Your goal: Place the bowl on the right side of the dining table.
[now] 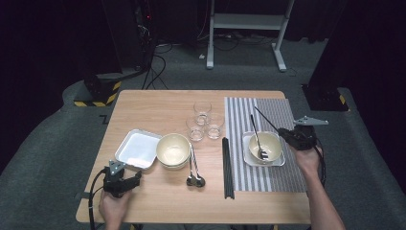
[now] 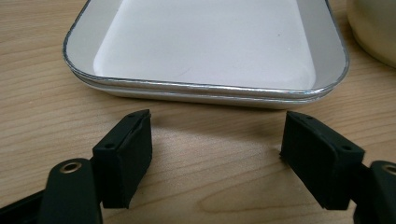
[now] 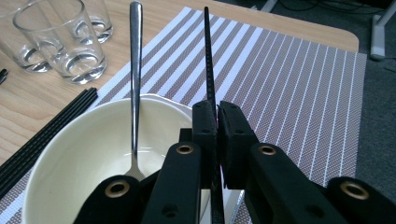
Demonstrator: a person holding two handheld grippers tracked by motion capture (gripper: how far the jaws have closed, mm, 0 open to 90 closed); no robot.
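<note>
Up close, the right gripper view shows what the high view leaves too small to read: the right gripper (image 3: 217, 122) has its jaws pressed together on a thin black chopstick (image 3: 208, 56), which runs up and away from the pads over the grey-and-white striped placemat (image 3: 299, 79). From above, that right gripper (image 1: 287, 133) sits just beside the cream ceramic bowl (image 1: 273, 143), and the chopstick (image 1: 265, 119) slants away from it toward the far side of the mat. That bowl stands on a white square plate (image 1: 247, 155) and holds a metal spoon (image 3: 135, 70) with its handle leaning out past the rim, just left of the jaws. The left gripper view shows the left gripper (image 2: 217, 144) with its jaws wide apart and nothing between them, low over the wooden table (image 2: 37, 121); two stacked white rectangular trays with silver rims (image 2: 205, 88), the upper one bare inside, lie just ahead of the pads. Three clear drinking glasses (image 1: 205, 122) stand well apart from both grippers.
</note>
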